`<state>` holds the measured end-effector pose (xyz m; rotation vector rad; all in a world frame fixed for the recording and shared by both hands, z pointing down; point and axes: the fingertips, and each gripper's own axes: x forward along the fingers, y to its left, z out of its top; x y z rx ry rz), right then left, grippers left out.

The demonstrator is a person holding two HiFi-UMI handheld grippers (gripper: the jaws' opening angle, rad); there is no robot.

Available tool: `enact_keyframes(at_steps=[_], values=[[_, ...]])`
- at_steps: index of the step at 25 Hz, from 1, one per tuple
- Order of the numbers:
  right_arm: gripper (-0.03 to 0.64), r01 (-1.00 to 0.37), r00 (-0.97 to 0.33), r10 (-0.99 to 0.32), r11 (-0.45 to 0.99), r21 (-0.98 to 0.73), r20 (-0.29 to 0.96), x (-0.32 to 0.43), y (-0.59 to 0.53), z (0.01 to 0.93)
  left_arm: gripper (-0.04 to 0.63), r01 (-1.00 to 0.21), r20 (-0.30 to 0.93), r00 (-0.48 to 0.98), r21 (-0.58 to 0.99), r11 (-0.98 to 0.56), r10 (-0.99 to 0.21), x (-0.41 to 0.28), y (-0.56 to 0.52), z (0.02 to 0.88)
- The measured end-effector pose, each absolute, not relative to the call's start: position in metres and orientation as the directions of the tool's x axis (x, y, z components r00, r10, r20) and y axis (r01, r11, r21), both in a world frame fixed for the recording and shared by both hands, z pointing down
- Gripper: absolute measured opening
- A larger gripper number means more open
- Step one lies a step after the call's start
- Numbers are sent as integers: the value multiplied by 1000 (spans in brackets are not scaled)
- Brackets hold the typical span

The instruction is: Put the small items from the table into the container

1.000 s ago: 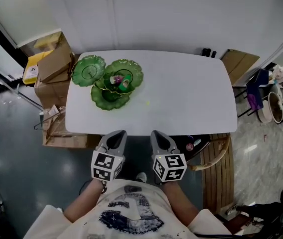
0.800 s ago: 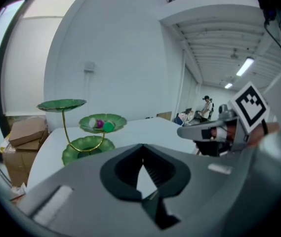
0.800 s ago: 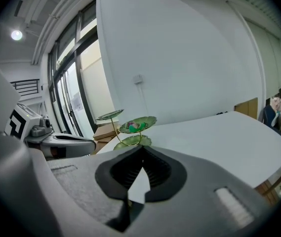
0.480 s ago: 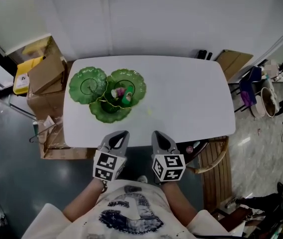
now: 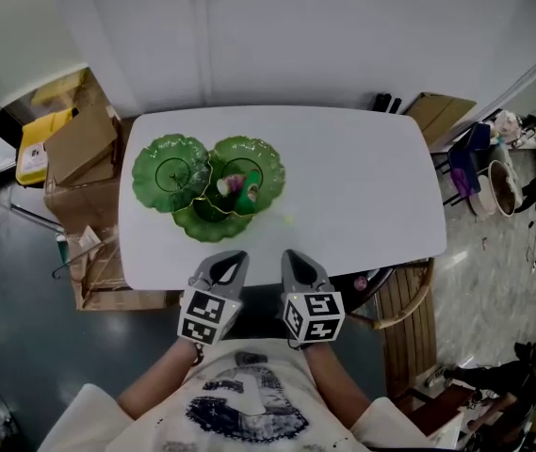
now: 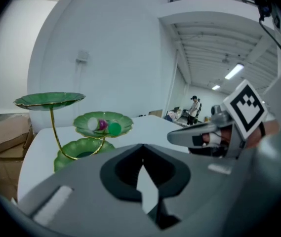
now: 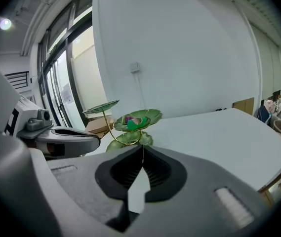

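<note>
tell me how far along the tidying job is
Done: several small items lie in one dish of the green tiered stand. In hand: nothing. The left gripper and right gripper are both shut and empty by the near edge of the table. Left: one small pale-green piece on the table, too small to identify.

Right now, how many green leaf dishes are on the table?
3. The tallest dish is on the left, the middle dish on the right holds small items, and the lowest dish sits in front, between them.
</note>
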<state>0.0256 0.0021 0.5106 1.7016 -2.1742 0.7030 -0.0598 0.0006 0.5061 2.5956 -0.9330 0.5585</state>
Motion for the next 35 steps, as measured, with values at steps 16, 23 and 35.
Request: enact_keyframes(at_steps=[16, 23, 35], values=[[31, -885, -465, -693, 373, -277, 551, 62, -56, 546, -11, -788, 535, 578, 172, -591, -616, -11, -41, 529], [66, -830, -548, -609, 479, -285, 574, 84, -77, 565, -11, -864, 575, 478, 170, -474, -664, 3, -55, 544], [206, -712, -641, -476, 662, -235, 602, 97, -94, 580, -11, -936, 588, 347, 169, -309, -731, 15, -71, 561]])
